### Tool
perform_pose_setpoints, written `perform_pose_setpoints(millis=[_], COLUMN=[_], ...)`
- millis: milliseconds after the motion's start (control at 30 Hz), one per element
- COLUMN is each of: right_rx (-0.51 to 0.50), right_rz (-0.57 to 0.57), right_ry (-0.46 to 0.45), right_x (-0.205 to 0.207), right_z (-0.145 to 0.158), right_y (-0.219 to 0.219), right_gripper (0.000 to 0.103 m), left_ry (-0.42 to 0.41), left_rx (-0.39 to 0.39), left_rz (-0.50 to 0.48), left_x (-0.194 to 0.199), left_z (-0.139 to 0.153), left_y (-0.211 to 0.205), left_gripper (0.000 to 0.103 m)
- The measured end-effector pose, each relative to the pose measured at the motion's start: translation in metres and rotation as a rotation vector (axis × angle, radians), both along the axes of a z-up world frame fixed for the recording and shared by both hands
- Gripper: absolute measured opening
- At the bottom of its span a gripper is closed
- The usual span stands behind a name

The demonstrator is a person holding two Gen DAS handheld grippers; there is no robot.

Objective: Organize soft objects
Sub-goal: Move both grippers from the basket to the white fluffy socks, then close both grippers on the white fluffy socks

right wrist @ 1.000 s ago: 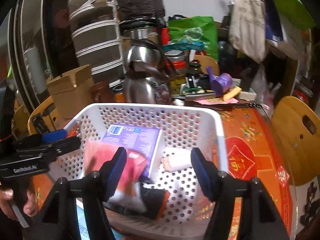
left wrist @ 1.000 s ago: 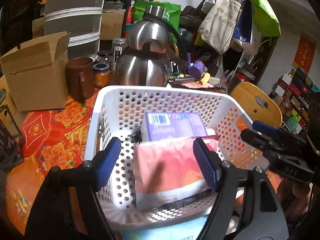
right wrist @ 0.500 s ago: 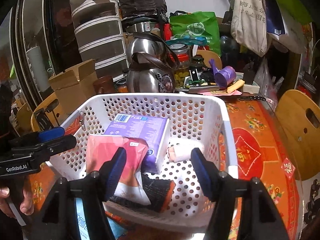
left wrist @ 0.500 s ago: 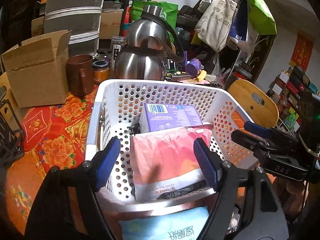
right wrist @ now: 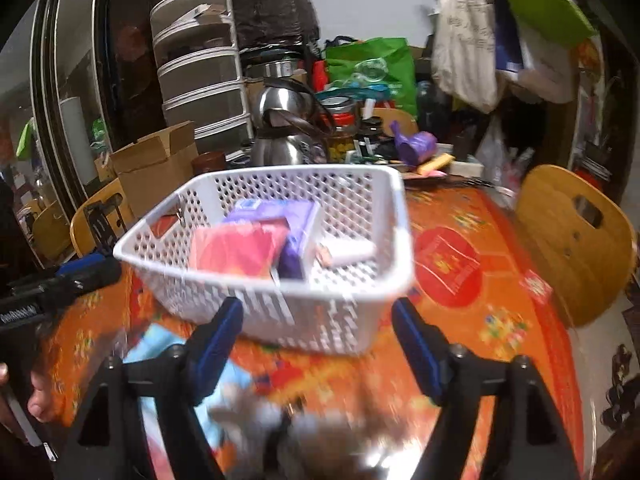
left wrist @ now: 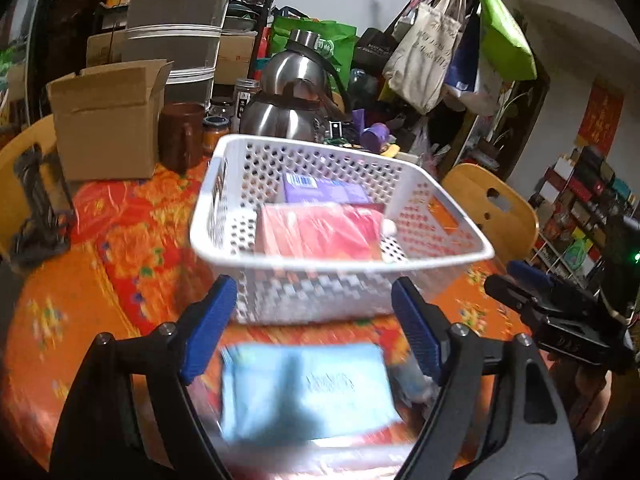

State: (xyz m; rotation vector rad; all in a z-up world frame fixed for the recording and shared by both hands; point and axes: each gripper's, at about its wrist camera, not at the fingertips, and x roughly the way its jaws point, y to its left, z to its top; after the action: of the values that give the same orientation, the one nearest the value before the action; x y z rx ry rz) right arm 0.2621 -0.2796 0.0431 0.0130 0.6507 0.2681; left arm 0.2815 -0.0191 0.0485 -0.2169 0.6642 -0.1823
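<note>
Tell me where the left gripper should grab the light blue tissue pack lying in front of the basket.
Probably across its short width, coming down from above. The blue pack lies flat on the tablecloth, long side across the view, just below the left gripper, whose jaws are opening and hold nothing. Its soft wrapper should squeeze easily; blur hides its edges.

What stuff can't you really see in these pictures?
- Light blue pack, left wrist view: motion blur makes its printing unreadable.
- Grey-brown lump, right wrist view: blurred and cut by the bottom edge; unidentifiable.
- Purple box in the white basket: mostly hidden behind the pink pack.
- Small pale roll: too blurred to name.
</note>
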Motion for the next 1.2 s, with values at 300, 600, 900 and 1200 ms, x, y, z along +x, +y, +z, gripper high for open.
perform_pose_setpoints(millis=[300,600,900,1200], right_rx=[0.101,0.039,0.027,0.026], right_rz=[-0.044,-0.005,0.011,0.012], right_ry=[0.081,0.077,0.093,0.095], right_x=[-0.053,-0.059,-0.053,-0.051], right_z=[-0.053,-0.068,-0.074,-0.076], right_y=[-0.037,-0.016,-0.008,-0.009], right_gripper=[0.082,0.045,0.021,0.015], left_ry=[0.011,0.046,0.075,0.078], left_rx=[0.025,0.031,0.062,0.071], left_rz=[-0.055,-0.090,-0.106,-0.167], left_x=[-0.063,-0.058,-0.046,-0.039], left_z=[-0.038,-0.070,-0.083,-0.088], left_y=[-0.061,-0.105,-0.117,-0.133], left_gripper=[0.081,0.076,0.042,0.016])
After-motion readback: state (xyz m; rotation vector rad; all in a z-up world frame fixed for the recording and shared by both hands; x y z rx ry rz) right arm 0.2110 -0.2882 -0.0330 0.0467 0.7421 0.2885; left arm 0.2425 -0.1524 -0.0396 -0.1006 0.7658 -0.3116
